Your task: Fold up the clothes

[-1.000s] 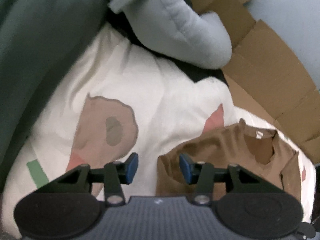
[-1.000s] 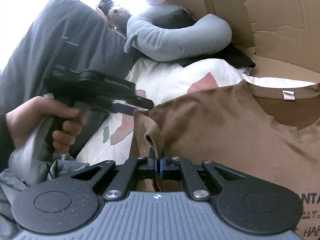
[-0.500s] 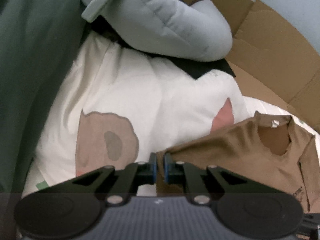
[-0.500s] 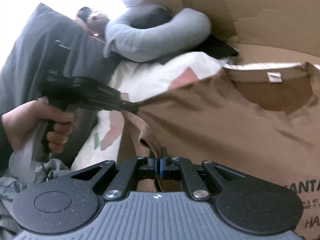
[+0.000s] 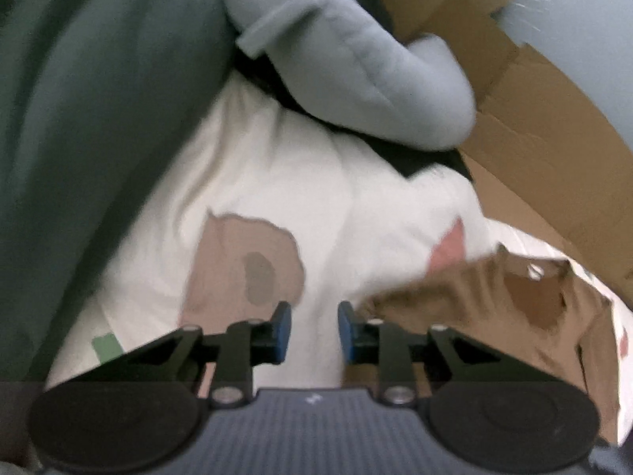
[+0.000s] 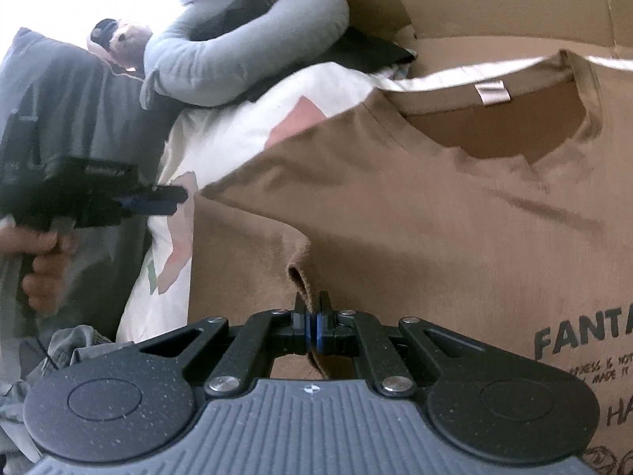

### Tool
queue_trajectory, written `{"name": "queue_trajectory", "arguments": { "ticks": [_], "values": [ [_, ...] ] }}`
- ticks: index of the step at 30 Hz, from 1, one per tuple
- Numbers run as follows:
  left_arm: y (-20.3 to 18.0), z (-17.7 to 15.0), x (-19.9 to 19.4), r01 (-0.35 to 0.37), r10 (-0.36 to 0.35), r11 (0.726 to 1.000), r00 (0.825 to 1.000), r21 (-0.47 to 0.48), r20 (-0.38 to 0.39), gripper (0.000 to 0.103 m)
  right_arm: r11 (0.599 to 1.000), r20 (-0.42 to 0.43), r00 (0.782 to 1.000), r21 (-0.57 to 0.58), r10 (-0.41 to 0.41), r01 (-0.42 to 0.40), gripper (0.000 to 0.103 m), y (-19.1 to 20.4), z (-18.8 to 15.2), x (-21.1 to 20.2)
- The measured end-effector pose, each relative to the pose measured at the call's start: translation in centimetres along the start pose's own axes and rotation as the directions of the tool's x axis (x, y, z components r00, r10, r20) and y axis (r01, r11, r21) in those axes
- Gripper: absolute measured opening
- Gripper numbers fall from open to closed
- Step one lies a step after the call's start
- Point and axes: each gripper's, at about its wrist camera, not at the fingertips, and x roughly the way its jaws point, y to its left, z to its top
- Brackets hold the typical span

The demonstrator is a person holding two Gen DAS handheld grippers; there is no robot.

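Observation:
A brown T-shirt (image 6: 415, 213) with dark print lies on a white patterned bedspread (image 6: 237, 118). My right gripper (image 6: 312, 326) is shut on a fold of its sleeve edge. In the left wrist view the T-shirt (image 5: 494, 297) lies at the lower right. My left gripper (image 5: 314, 330) is open, its blue pads apart over the bedspread (image 5: 257, 182), with the shirt's corner just beside its right pad. The left gripper also shows in the right wrist view (image 6: 158, 200), just left of the shirt's shoulder corner.
A grey neck pillow (image 6: 245, 59) lies on a black item at the back. Cardboard sheets (image 6: 494, 4) stand behind the shirt. A dark grey cushion (image 5: 79, 118) rises on the left. A stuffed toy (image 6: 118, 39) sits behind the pillow. Grey cloth (image 6: 75, 348) lies at lower left.
My left gripper, shut on the shirt's shoulder corner half a second ago, has opened and let it go. My right gripper has stayed shut on the sleeve and moved closer over the shirt.

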Motion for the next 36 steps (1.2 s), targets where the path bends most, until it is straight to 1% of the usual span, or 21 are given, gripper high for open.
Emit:
{"name": "queue_trajectory", "arguments": {
  "ticks": [3, 8, 12, 14, 15, 19, 23, 24, 25, 27, 29, 30, 32, 36],
  "values": [
    [-0.6, -0.9, 0.5, 0.02, -0.021, 0.999, 1.0, 0.028, 0.003, 0.027, 1.0, -0.002, 1.0, 0.013, 0.0, 0.0, 0.001, -0.3, 0.0, 0.1],
    [-1.6, -1.1, 1.4, 0.047, -0.047, 0.998, 0.999, 0.05, 0.014, 0.027, 0.999, -0.008, 1.0, 0.041, -0.006, 0.006, 0.001, -1.2, 0.4, 0.4],
    [-2.0, -1.1, 2.2, 0.023, -0.024, 0.997, 1.0, 0.068, 0.015, 0.027, 0.998, -0.008, 1.0, 0.059, -0.002, 0.002, 0.002, -2.0, 1.0, 0.6],
    [-2.0, -1.2, 2.6, 0.016, -0.018, 0.997, 1.0, 0.073, 0.018, 0.021, 0.997, -0.01, 1.0, 0.073, -0.003, 0.003, 0.001, -2.5, 1.3, 0.9],
    [-2.1, -1.2, 2.7, 0.017, -0.019, 0.997, 1.0, 0.076, 0.022, 0.011, 0.997, -0.011, 1.0, 0.08, -0.004, 0.004, 0.002, -2.8, 1.5, 1.0],
    [-2.4, -1.6, 2.5, -0.028, 0.022, 0.993, 0.998, 0.111, 0.053, 0.008, 0.995, -0.011, 1.0, 0.093, 0.02, -0.019, 0.001, -3.5, 1.9, 1.4],
    [-2.0, -1.7, 2.9, -0.042, 0.037, 0.994, 0.998, 0.097, 0.058, 0.008, 0.994, -0.016, 1.0, 0.111, 0.018, -0.016, 0.001, -4.3, 2.0, 2.0],
    [-1.9, -1.7, 3.1, -0.044, 0.038, 0.995, 0.998, 0.095, 0.057, 0.008, 0.993, -0.025, 1.0, 0.116, 0.017, -0.014, 0.003, -4.6, 2.1, 2.4],
    [-1.9, -1.6, 3.1, -0.043, 0.038, 0.995, 0.998, 0.09, 0.055, 0.009, 0.994, -0.032, 0.999, 0.112, 0.011, -0.007, 0.008, -4.7, 2.1, 2.6],
    [-2.0, -1.6, 3.0, -0.042, 0.038, 0.996, 0.998, 0.081, 0.055, 0.01, 0.995, -0.032, 0.999, 0.1, 0.018, -0.014, 0.008, -4.8, 2.3, 2.6],
    [-2.0, -1.9, 2.5, -0.046, 0.041, 0.996, 0.997, 0.08, 0.062, 0.015, 0.995, -0.02, 0.999, 0.097, 0.027, -0.025, 0.008, -4.9, 2.6, 2.4],
    [-2.1, -2.1, 2.3, -0.047, 0.042, 0.996, 0.997, 0.079, 0.065, 0.019, 0.995, -0.012, 1.0, 0.095, 0.028, -0.027, 0.007, -5.0, 2.9, 2.3],
    [-2.2, -2.4, 1.7, -0.05, 0.044, 0.995, 0.997, 0.082, 0.071, 0.02, 0.996, -0.001, 1.0, 0.09, 0.023, -0.022, 0.007, -5.3, 3.5, 2.1],
    [-2.6, -4.0, -0.2, -0.023, 0.017, 0.996, 0.998, 0.091, 0.065, 0.02, 0.997, 0.009, 1.0, 0.076, -0.003, 0.002, 0.006, -5.7, 4.2, 1.3]
  ]
}}
